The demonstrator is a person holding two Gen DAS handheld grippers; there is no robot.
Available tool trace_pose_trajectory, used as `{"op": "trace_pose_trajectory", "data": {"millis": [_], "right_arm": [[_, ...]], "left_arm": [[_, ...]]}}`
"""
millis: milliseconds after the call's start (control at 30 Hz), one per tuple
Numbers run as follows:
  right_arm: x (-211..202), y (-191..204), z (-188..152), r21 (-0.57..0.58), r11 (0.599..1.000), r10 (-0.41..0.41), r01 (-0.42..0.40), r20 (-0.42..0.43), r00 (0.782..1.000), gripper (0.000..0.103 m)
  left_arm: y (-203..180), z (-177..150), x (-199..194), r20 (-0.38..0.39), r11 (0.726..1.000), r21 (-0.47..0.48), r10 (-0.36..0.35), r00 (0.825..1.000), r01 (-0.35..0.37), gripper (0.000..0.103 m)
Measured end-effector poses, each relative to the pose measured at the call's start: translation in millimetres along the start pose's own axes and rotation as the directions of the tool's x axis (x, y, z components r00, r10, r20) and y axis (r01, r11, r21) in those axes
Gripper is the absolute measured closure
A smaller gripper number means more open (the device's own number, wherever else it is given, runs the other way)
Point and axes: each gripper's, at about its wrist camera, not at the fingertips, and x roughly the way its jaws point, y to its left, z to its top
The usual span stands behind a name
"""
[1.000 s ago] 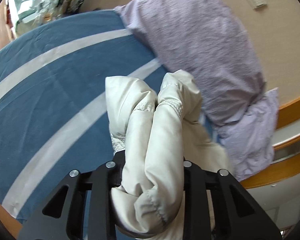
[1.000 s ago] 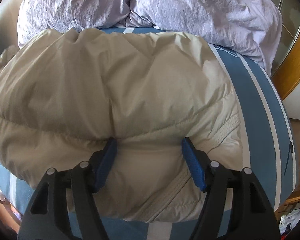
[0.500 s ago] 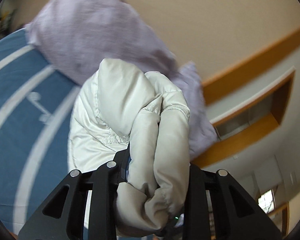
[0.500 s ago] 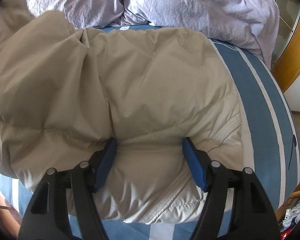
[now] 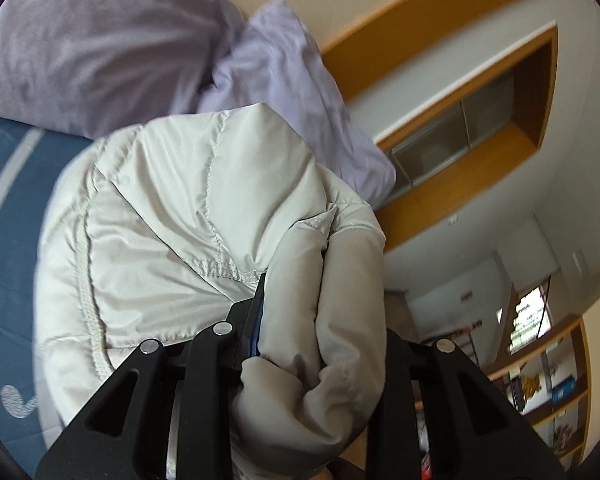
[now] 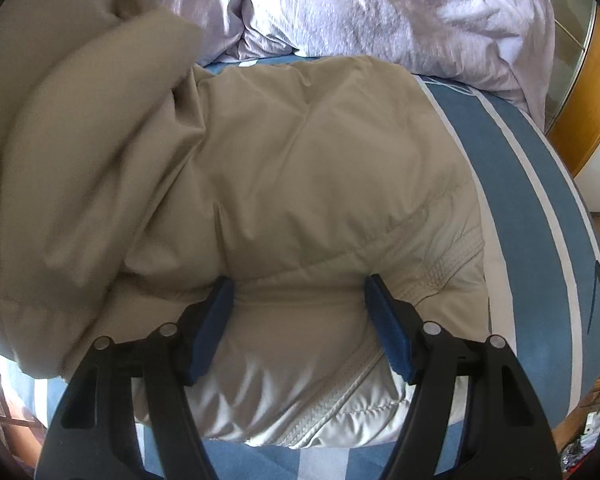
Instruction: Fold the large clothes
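Observation:
A large beige puffer jacket (image 6: 300, 184) lies on the blue striped bed (image 6: 540, 216). My right gripper (image 6: 300, 304) presses down on its near part, blue pads wide apart with padded fabric bulging between them. My left gripper (image 5: 320, 320) is shut on a bunched fold of the jacket (image 5: 328, 288), its sleeve or edge, and holds it raised. The lifted part shows in the right wrist view as a thick fold (image 6: 80, 140) coming over the jacket's left side.
Two lilac pillows (image 6: 400, 12) lie at the head of the bed, also in the left wrist view (image 5: 100, 40). A wooden headboard frame (image 5: 440, 168) and shelves (image 5: 548, 384) stand beyond the bed.
My left gripper has lifted and swung the held fold up and over toward the jacket's body. The fold now overlaps the jacket's left side. My right gripper has stayed put.

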Motion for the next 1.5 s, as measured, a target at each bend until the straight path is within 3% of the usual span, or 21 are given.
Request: {"op": "trace_pose_trajectory", "data": {"millis": [400, 600, 800, 1233, 1400, 1467, 1500], "right_arm": [[-24.6, -30.6, -9.4, 0.039, 0.997, 0.06, -0.063, 0.08, 0.995, 0.034], [-45.4, -60.5, -18.8, 0.081, 0.997, -0.007, -0.003, 0.121, 0.993, 0.034], [-52.9, -104.0, -32.5, 0.174, 0.982, -0.094, 0.076, 0.1, 0.991, 0.034], [-51.6, -148.3, -40.5, 0.261, 0.958, -0.143, 0.115, 0.092, 0.985, 0.034], [-53.8, -155.1, -40.8, 0.269, 0.955, -0.152, 0.122, 0.091, 0.984, 0.034], [-56.0, -158.2, -40.7, 0.271, 0.954, -0.156, 0.126, 0.093, 0.983, 0.034], [-57.2, -159.6, -40.3, 0.272, 0.954, -0.157, 0.126, 0.095, 0.983, 0.034]], "left_arm": [[-22.3, -32.7, 89.8, -0.16, 0.989, 0.131, 0.09, 0.983, -0.069, 0.077], [-29.0, -58.4, 119.8, -0.211, 0.971, 0.213, 0.155, 0.965, -0.109, 0.075], [-27.9, -78.7, 138.5, -0.25, 0.957, 0.258, 0.197, 0.948, -0.13, 0.074], [-37.5, -103.5, 163.3, -0.245, 0.909, 0.367, 0.298, 0.923, -0.197, 0.073], [-44.7, -111.4, 161.9, -0.22, 0.882, 0.419, 0.328, 0.919, -0.215, 0.062], [-50.1, -115.2, 160.4, -0.209, 0.873, 0.438, 0.331, 0.92, -0.214, 0.054], [-53.7, -117.6, 158.9, -0.212, 0.873, 0.443, 0.321, 0.923, -0.202, 0.044]]}}
